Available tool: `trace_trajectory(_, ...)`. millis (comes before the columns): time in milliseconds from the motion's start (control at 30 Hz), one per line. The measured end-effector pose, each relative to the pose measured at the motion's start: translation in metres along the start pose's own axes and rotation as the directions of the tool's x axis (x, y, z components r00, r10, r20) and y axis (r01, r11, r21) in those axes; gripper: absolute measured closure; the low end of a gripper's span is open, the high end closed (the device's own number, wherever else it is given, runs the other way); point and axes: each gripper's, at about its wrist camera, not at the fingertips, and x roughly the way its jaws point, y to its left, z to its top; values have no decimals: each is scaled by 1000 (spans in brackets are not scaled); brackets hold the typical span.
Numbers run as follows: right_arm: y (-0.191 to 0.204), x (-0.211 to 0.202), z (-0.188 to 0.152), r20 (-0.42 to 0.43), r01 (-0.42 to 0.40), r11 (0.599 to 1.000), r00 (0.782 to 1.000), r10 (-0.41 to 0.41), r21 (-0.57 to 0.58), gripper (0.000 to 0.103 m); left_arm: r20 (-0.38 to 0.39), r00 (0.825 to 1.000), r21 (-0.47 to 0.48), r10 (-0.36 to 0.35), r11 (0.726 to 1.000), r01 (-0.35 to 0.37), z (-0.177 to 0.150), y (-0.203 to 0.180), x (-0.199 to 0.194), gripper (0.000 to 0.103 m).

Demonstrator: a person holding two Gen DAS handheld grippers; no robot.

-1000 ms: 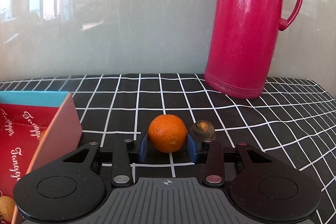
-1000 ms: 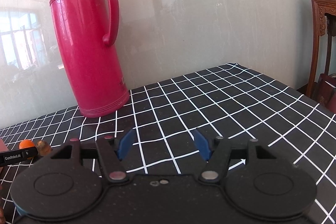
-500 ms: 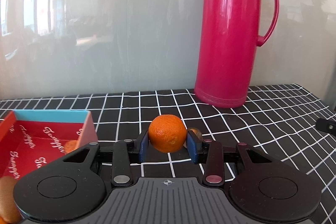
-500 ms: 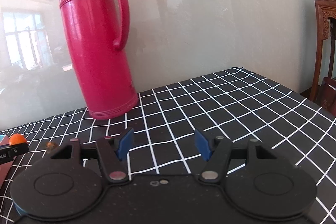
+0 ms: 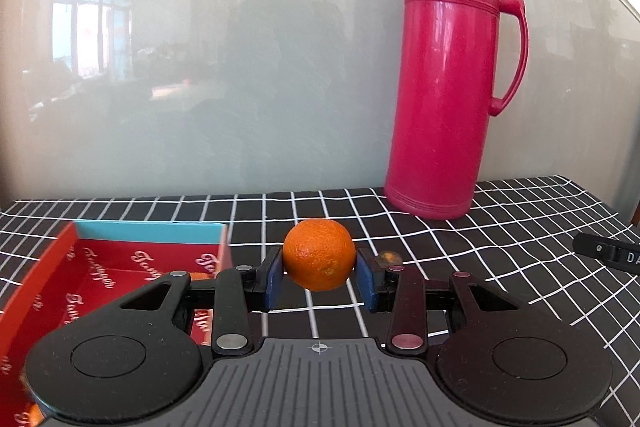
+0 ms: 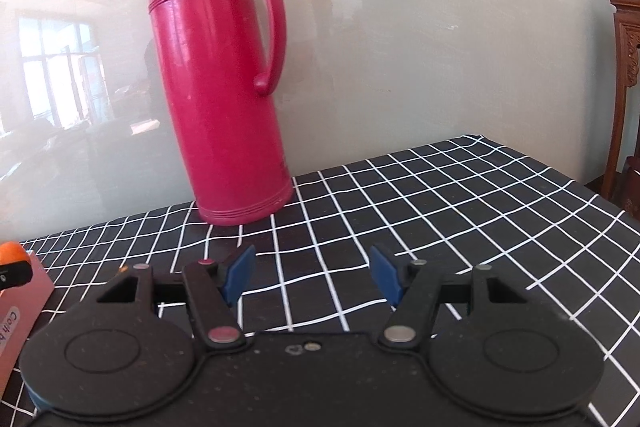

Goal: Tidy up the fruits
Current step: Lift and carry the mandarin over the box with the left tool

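Orange (image 5: 319,254), round with no clear axis, clamped in left gripper (image 5: 320,277); right gripper (image 6: 312,273) gapes empty.

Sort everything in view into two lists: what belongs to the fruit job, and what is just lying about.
Job:
- mandarin, clamped in the left gripper
- red box, holding fruit already
- small brownish fruit on the table
- right gripper, open and empty

Lying about:
- red thermos
- checked tablecloth

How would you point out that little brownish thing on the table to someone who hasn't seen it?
Start at the tall red thermos standing on the black checked tablecloth. Come forward and left to the orange held between the blue fingers of the left gripper. The small brown fruit lies on the cloth just right of it, far smaller and duller than the orange.
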Motion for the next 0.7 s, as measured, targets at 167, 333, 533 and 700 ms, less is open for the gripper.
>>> trace_trajectory(167, 13, -2, 1, 4, -16, 1000, 1000, 16, -10, 40, 15, 1000, -9, 23, 1000, -23, 1, 19, -14, 64)
trace_trajectory(333, 29, -3, 0, 6, -33, 999, 999, 33, -20, 40, 15, 999, -20, 47, 999, -47, 0, 41, -22, 64)
trace_trajectory(533, 50, -4, -3, 3, -54, 997, 999, 54, -49, 40, 16, 997, -32, 79, 996, -78, -2, 66, -29, 64)
trace_trajectory(700, 66, -3, -6, -1, -68, 996, 998, 68, -63, 40, -3, 994, -51, 112, 992, -112, -7, 90, -29, 64)
